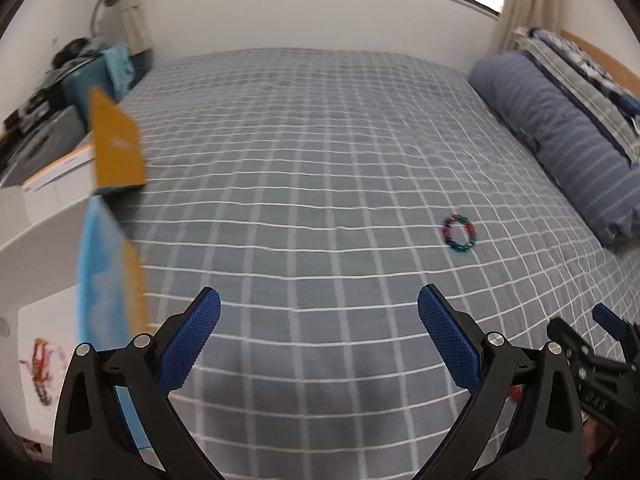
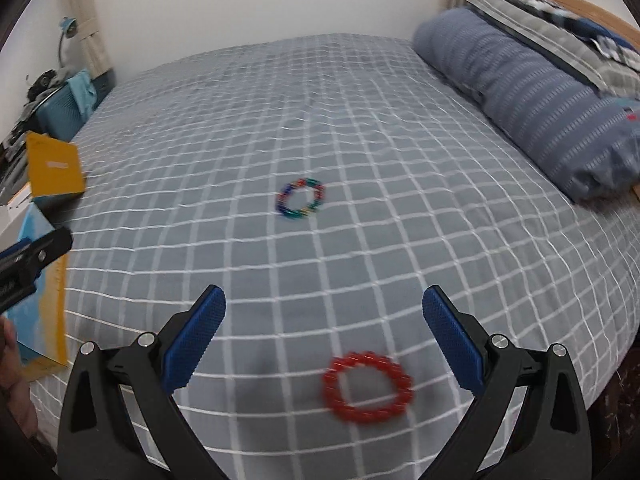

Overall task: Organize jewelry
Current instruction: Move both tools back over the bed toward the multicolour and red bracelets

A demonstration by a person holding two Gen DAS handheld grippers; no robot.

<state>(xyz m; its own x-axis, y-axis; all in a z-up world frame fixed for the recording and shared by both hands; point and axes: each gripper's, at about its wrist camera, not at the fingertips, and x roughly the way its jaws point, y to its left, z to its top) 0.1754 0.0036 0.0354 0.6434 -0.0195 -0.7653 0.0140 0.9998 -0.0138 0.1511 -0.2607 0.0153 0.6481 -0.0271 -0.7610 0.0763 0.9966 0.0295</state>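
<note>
Left wrist view first: the left gripper (image 1: 319, 306) has its blue jaws spread wide with nothing between them. It hangs over the checked bedsheet (image 1: 304, 152). A multicolored bead bracelet (image 1: 460, 233) lies flat on the sheet, ahead and to the right. An open yellow and blue box (image 1: 114, 148) sits at the left edge of the bed. The right gripper (image 1: 600, 352) peeks in at the lower right.

Right wrist view next: the right gripper (image 2: 324, 306) is also spread wide and holds nothing. A red bead bracelet (image 2: 367, 387) lies on the sheet just under and between its jaws. The multicolored one (image 2: 301, 199) lies farther ahead.

I think the picking-up step is only starting. Next, the right gripper should go down and pinch the red bracelet's rim, then carry it to the box, which is probably where it belongs.
</note>
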